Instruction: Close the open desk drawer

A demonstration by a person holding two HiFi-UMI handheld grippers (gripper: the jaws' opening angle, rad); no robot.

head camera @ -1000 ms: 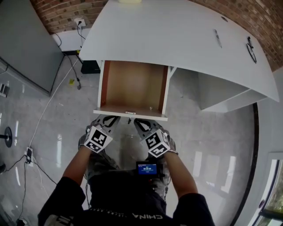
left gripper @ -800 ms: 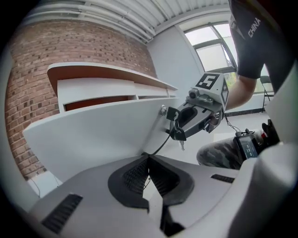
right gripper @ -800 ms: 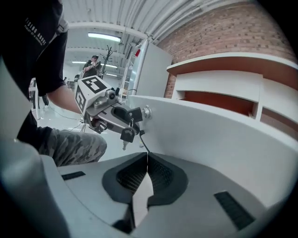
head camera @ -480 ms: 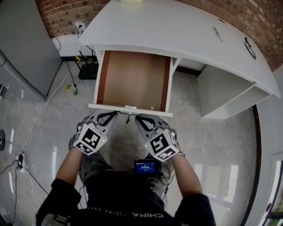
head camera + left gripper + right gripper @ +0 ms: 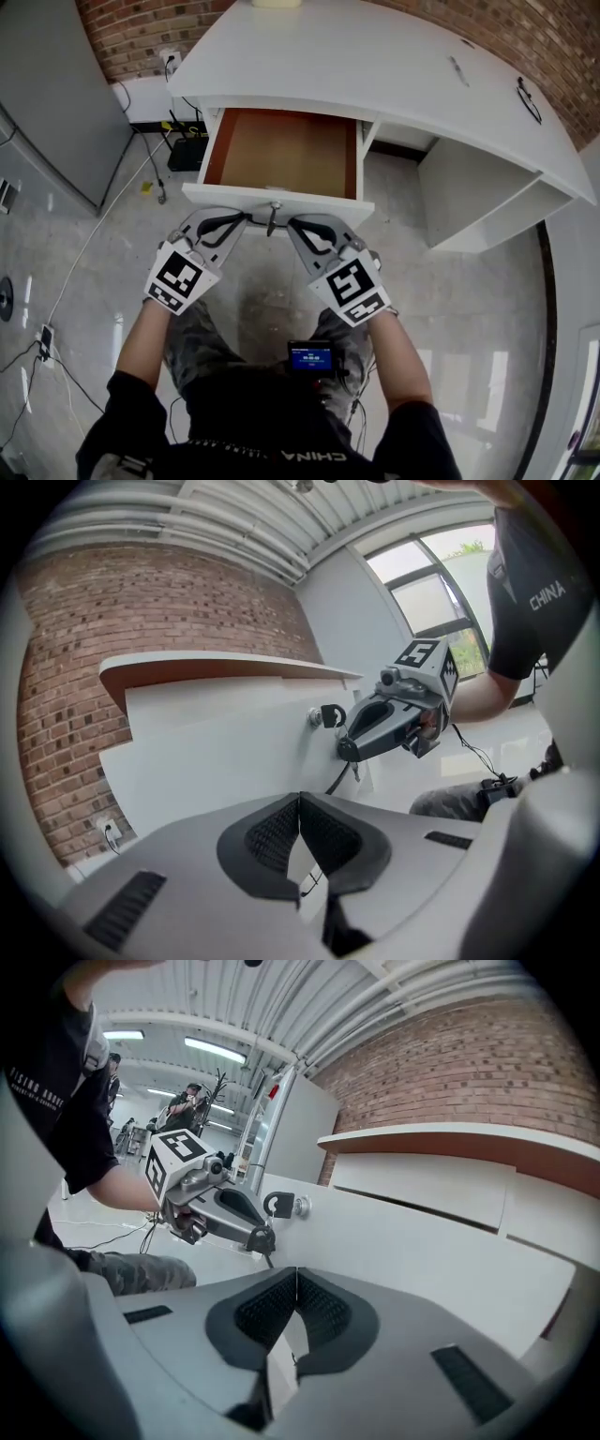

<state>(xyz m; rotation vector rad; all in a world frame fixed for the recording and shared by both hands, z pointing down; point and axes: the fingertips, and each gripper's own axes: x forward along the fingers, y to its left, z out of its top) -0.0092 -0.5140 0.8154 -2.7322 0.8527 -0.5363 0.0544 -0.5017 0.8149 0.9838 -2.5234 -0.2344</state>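
The white desk (image 5: 394, 66) has one drawer (image 5: 281, 155) partly pulled out, brown and bare inside. Its white front panel (image 5: 323, 202) carries a lock with a key (image 5: 274, 207) and a dangling cord. My left gripper (image 5: 242, 221) is shut, its tip against the panel just left of the key. My right gripper (image 5: 294, 225) is also shut and meets the panel just right of it. The left gripper view shows the panel (image 5: 206, 752), the key (image 5: 330, 714) and the right gripper (image 5: 349, 750). The right gripper view shows the key (image 5: 279, 1206) and the left gripper (image 5: 266, 1239).
A grey cabinet (image 5: 47, 94) stands at the left, with cables (image 5: 112, 211) across the shiny floor. A black box (image 5: 186, 152) sits under the desk at the wall. An open compartment (image 5: 469, 192) lies right of the drawer. Small items (image 5: 530, 101) rest on the desktop.
The drawer has slid further into the desk, with less of its brown inside showing. Both shut grippers moved forward with its front panel, staying either side of the key.
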